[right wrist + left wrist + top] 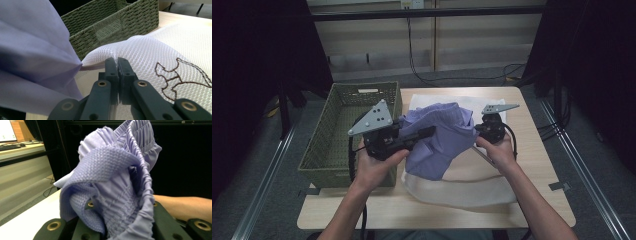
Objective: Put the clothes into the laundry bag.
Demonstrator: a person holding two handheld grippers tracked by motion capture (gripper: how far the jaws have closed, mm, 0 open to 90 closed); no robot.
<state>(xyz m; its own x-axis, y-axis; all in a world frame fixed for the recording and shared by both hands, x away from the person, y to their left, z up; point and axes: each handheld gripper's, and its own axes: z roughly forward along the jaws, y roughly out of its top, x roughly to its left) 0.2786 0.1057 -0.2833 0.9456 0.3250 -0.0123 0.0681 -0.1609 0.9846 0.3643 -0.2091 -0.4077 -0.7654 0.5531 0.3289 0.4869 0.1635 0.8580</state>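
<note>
A purple garment [439, 142] with an elastic waistband hangs bunched above a white mesh bag [472, 187] that lies on the table. My left gripper [428, 132] is shut on the garment; in the left gripper view the gathered waistband [112, 170] rises from between the jaws and hides their tips. My right gripper [478, 131] is shut on a raised fold at the mesh bag's edge [140, 47], its jaws pressed together [117, 61] with the netting between them. The purple cloth [30, 50] hangs right beside that grip, to its left in the right gripper view.
A green woven basket [342, 130] stands on the table's left side, close to my left hand, and also [112, 22] behind the bag. The bag bears a brown embroidered figure [175, 75]. Bare wooden tabletop [542, 165] lies to the right and front.
</note>
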